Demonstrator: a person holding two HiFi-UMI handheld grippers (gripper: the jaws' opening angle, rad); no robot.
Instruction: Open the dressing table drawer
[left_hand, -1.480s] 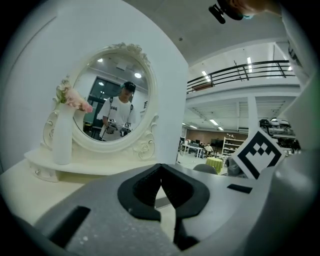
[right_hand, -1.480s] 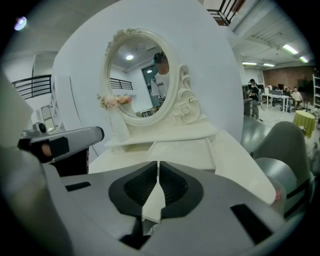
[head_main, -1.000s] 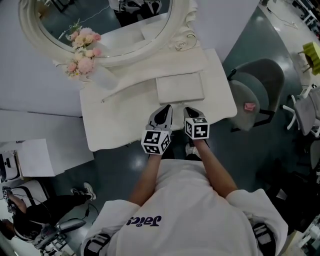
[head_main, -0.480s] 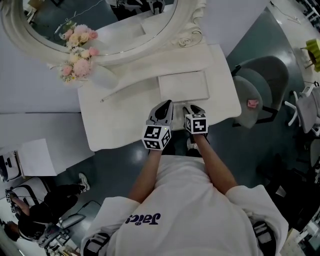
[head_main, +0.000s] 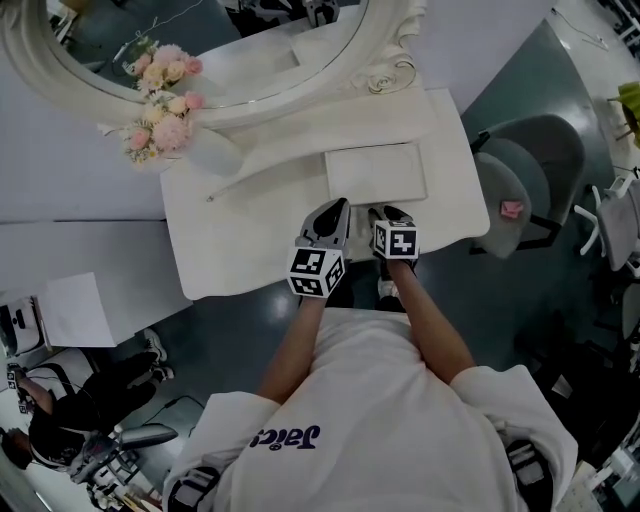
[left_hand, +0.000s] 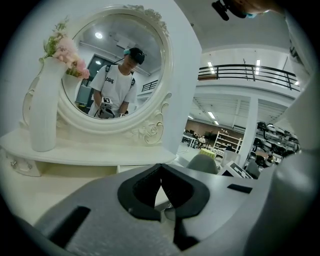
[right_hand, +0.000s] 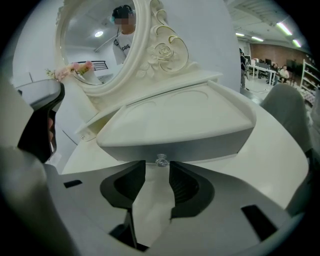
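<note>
The drawer was a small, low, cream-white box standing on the top of the dressing table, near its front edge and right of the middle, and it looked closed. Its shaded front face carried one tiny clear knob, like a glass bead, set in the middle.

We judged that knob the only place to take hold. It seemed hard, smooth and probably slippery, so the pads would need to close squarely on it, followed by a straight pull toward us. The drawer looked light and rigid. We thought the box might slide along the tabletop rather than open if it was pulled too sharply.

Our right gripper pointed down at the drawer front. Its jaws were opening, and the knob stood just at the mouth of the gap, with neither pad pressing on it. Our left gripper hung just beside the right one over the table's front edge. Its jaws were pressed together at the tips, with nothing between them.

Behind the drawer rose an oval mirror in an ornate white frame. A white vase of pink flowers stood to the left, and a grey chair stood to the right of the table
</note>
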